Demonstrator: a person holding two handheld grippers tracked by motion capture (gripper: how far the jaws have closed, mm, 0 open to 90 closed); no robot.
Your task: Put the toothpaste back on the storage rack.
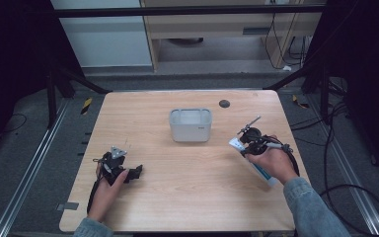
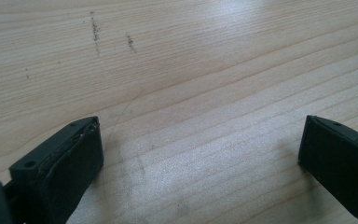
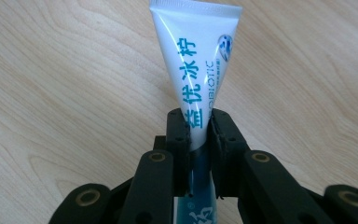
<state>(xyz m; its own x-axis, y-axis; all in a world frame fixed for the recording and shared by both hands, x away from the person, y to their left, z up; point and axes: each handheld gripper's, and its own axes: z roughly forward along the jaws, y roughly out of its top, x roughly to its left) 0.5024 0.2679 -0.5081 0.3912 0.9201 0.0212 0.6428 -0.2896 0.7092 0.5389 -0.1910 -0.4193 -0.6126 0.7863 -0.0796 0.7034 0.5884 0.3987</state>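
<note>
Two grippers: one is sitting in each of the person's hands over a light wooden table (image 1: 187,168).
Right gripper (image 3: 199,135): its jaws are pressing from both sides on a white tube (image 3: 196,70) with blue lettering, gripping it partway along its length.
Tube, right gripper view: the flat crimped end is pointing away from the camera, while the rest is running down between the black arms of the gripper.
Tube, high view: the tube (image 1: 256,165) is lying slantwise at the right side of the table, partly hidden under the right hand (image 1: 271,163); whether it is touching the wood I cannot tell.
Left gripper (image 2: 200,154): its jaws are standing wide apart with nothing between them, and bare wood grain is showing in the gap.
Left gripper, high view: the left gripper (image 1: 121,170) is resting low at the left front of the table in the left hand (image 1: 109,190).
White tub (image 1: 190,125): it is standing upright near the middle of the table toward the far edge, well apart from both grippers.
Dark round spot (image 1: 224,103): it is sitting on the table just beyond the tub, to its right.
</note>
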